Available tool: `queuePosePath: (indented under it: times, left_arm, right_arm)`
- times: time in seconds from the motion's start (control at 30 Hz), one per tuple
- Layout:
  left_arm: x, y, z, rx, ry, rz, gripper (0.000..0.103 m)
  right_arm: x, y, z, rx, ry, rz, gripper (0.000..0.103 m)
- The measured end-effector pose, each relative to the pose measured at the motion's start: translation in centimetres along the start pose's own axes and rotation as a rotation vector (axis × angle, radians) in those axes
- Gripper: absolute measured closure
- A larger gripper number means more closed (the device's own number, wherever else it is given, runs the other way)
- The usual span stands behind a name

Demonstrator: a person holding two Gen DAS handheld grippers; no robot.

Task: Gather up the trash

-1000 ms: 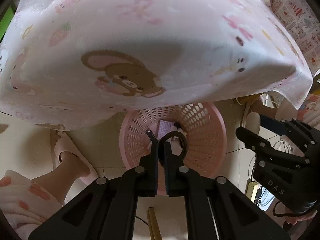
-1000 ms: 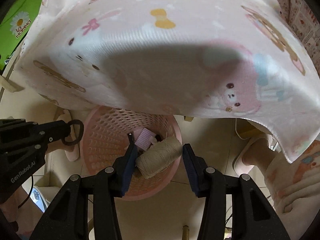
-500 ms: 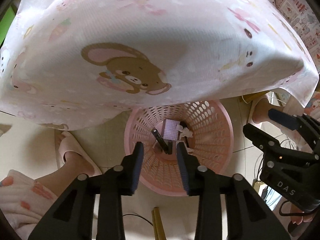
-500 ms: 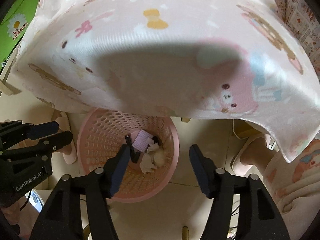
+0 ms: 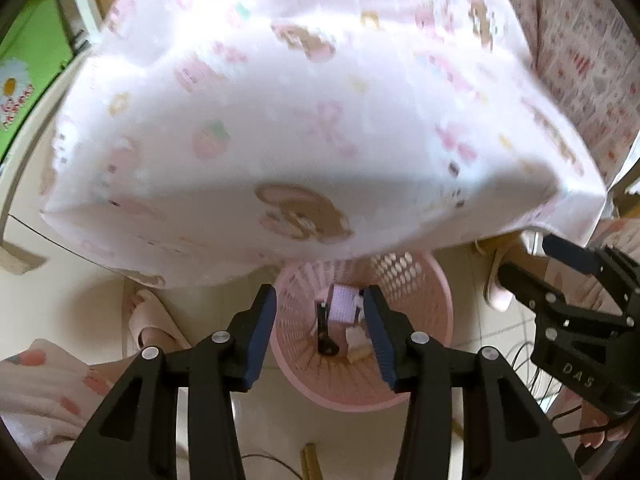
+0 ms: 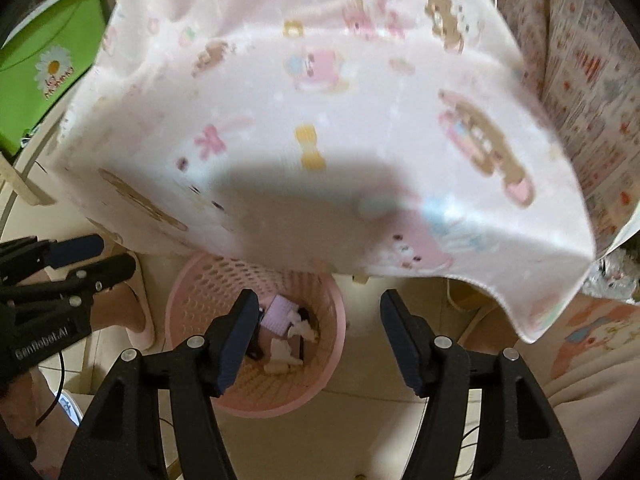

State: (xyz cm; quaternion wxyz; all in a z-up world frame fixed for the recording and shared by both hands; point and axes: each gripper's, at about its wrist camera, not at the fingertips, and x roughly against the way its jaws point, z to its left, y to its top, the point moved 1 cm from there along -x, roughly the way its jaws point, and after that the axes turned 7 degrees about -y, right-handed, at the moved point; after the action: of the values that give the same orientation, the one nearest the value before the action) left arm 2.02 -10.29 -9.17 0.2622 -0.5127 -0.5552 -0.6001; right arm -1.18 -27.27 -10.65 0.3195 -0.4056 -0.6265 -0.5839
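Observation:
A pink perforated basket (image 5: 424,384) stands on the floor under the table edge. It also shows in the right wrist view (image 6: 320,376). Inside lie a lilac pad (image 5: 342,308), a black clip (image 5: 324,332), white paper scraps (image 6: 302,326) and a beige thread spool (image 5: 357,356). My left gripper (image 5: 320,340) is open and empty above the basket. My right gripper (image 6: 316,340) is open and empty, above the basket's right rim.
A table with a pink cartoon-print cloth (image 5: 320,120) overhangs the basket. A foot in a pink slipper (image 5: 148,320) stands left of the basket. A green box (image 6: 48,64) is at far left. Cables (image 5: 532,360) lie at right.
Both grippers opened and dropped their loads into the basket: the left its black clip, the right its thread spool. Both have since pulled back and up.

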Motion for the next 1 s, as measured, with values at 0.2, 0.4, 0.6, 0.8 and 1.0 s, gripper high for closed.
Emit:
queuePosePath:
  times: [0.2,0.4,0.6,0.8,1.0]
  left_arm:
    - [4.0,0.3,-0.1,-0.024,-0.002,-0.145,0.056]
    - [6.9,0.4,0.4,-0.003,-0.003,-0.273,0.029]
    - [9.4,0.0,0.2,-0.011,0.009,-0.380,0.009]
    - [9.4,-0.3,0.5,0.005,0.020,-0.389,0.006]
    - [9.1,-0.6,0.5,0.000,0.030,-0.389,0.006]
  right_arm:
    - [3.4,0.2,0.4,0.022,-0.001,-0.104,0.037]
    - [5.7,0.6,0.1,0.000,0.003,-0.204,0.036]
    - [7.2,0.9,-0.3,-0.034,0.004,-0.262,0.033]
    - [7.6,1.0,-1.1,-0.064,-0.007,-0.280,0.032]
    - [7.6,1.0,-1.6,-0.067,-0.023,-0.292,0.032]
